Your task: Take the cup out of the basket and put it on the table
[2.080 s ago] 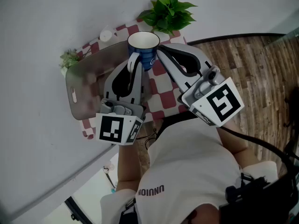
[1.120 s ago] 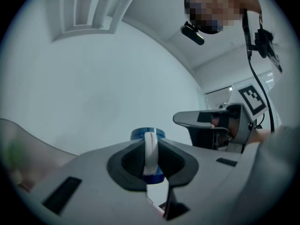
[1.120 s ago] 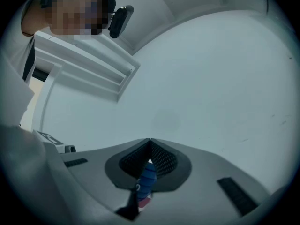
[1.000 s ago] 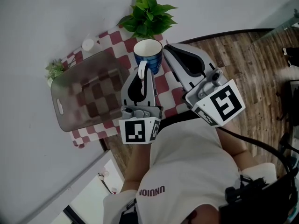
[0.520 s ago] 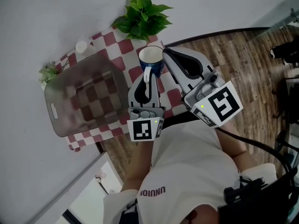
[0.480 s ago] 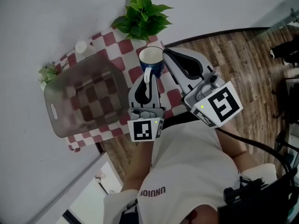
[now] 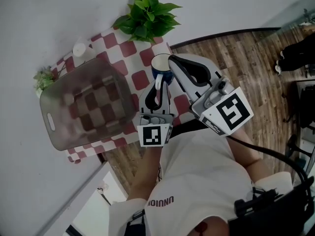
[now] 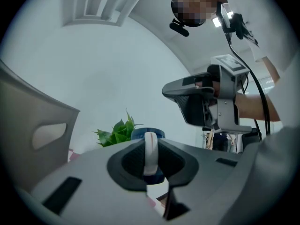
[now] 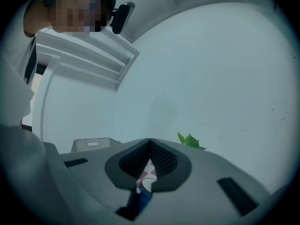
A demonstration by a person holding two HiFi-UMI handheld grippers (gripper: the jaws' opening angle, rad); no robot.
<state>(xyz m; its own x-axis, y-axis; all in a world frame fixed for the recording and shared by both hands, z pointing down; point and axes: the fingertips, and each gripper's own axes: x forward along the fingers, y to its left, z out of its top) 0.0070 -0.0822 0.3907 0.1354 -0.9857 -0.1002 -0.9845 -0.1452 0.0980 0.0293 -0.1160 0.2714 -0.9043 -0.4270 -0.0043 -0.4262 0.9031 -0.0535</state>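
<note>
Quick progress check: the first half looks done. The blue ceramic cup with the white inside (image 7: 161,64) is clear of the translucent grey plastic basket (image 7: 49,127). It's seen just beside the basket, outside its wall, over the table (image 7: 129,49) (which is covered by a red-and-white checked cloth (image 7: 147,58)). Nothing can be made out inside the basket; only the checks show through its bottom.

The cup is held by its white loop handle (image 8: 150,154). The left gripper (image 7: 158,80) is closed partway, with its jaws pinched on either side of that handle, which is plain in the left gripper view. The right gripper (image 7: 172,59) is closed tip to tip with nothing in it. It's parked right by the cup, on the side away from the basket, and no hold on the cup is visible.

What's left, as judged here: the cup has to be set down on the cloth beside the basket and let go. Whether the base is already touching the cloth can't be told, since the bottom is hidden by the left gripper from above. A leafy green potted plant (image 7: 145,19) is standing near the basket's far corner, so the free patch of cloth beside the basket is probably where the cup will be put.
</note>
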